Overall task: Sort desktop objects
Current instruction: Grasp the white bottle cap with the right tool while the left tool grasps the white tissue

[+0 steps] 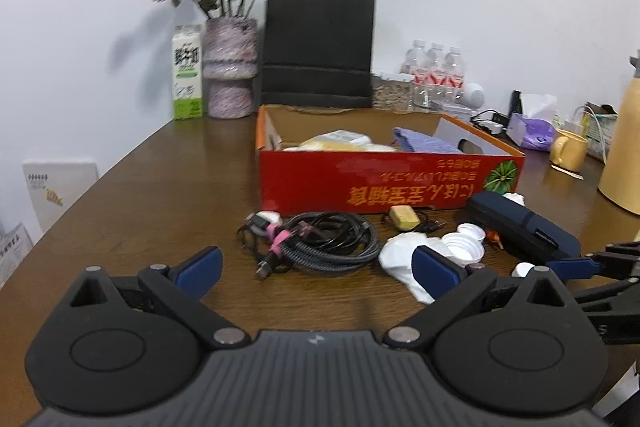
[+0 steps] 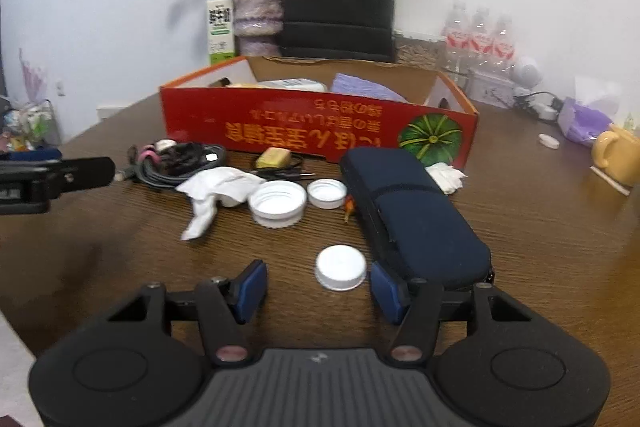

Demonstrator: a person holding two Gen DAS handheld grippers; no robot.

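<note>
My right gripper [image 2: 320,289] is open low over the brown table. A white bottle cap [image 2: 341,267] lies between its blue pads, close to the right one, with a clear gap on the left. A navy zip case [image 2: 408,215] lies just right of it. Two more white caps [image 2: 276,203] and a crumpled white tissue [image 2: 216,191] sit further ahead. My left gripper [image 1: 318,267] is open and holds nothing. A coil of cables [image 1: 320,243] lies just beyond it, with the tissue [image 1: 400,259] beside its right pad. A red cardboard box [image 1: 388,183] behind holds several items.
A small yellow item [image 1: 404,217] with a wire rests against the box front. At the back stand a flower vase [image 1: 230,67], a milk carton [image 1: 186,75], a black paper bag [image 1: 320,43] and water bottles [image 1: 436,67]. A yellow mug [image 2: 618,155] sits at the right.
</note>
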